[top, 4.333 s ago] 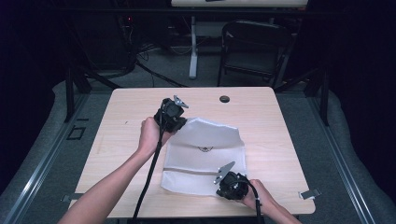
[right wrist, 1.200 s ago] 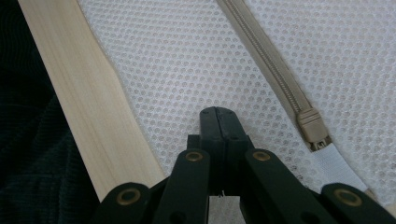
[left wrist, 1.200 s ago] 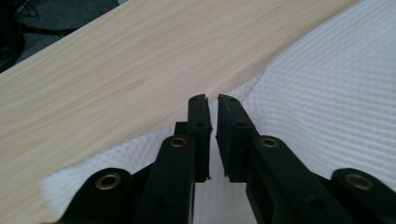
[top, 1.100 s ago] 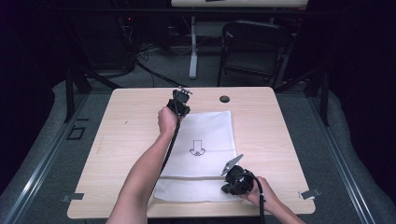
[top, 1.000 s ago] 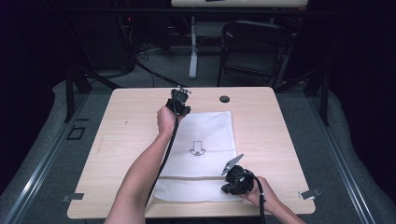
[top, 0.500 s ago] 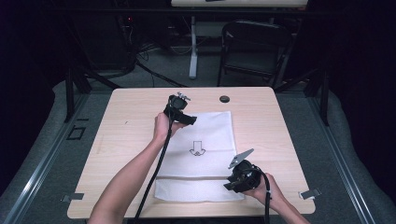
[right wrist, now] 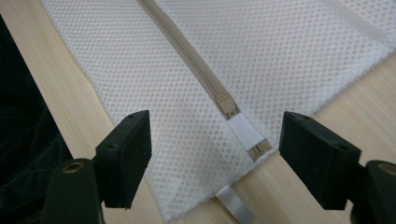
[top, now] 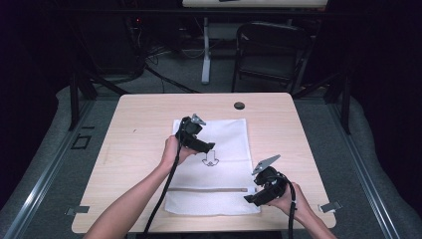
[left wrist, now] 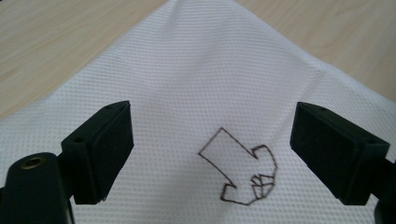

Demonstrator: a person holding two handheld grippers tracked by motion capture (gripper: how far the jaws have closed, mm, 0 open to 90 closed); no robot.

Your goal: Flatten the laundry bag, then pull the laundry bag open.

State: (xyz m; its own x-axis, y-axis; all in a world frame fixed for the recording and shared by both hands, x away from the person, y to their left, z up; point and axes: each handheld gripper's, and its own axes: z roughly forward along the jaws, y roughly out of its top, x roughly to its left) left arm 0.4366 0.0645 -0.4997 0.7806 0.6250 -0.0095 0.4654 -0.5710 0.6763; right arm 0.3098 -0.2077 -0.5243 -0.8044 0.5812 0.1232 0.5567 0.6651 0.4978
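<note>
A white mesh bag [top: 219,149] lies spread flat on the wooden table [top: 139,149]. It bears a drawn arrow [top: 210,159], and a beige zipper [top: 209,189] runs across its near part. My left gripper [top: 208,147] hovers over the arrow [left wrist: 240,170]. Its jaws have just been opening, and nothing is between them but the mesh [left wrist: 196,70] below. My right gripper [top: 250,198] is above the bag's near right corner. Its jaws have also just been opening, and they straddle the zipper's end [right wrist: 227,106] and a white tab [right wrist: 246,132] without touching either.
A small black round thing [top: 239,105] sits near the table's far edge. A dark chair [top: 268,50] stands beyond the table. Metal brackets [top: 77,210] [top: 330,206] mark the front corners. Bare wood lies left and right of the bag.
The left gripper has let go of the bag's far edge and come nearer, over the arrow. The right gripper has opened and lifted off the near right corner. The bag stays flat.
</note>
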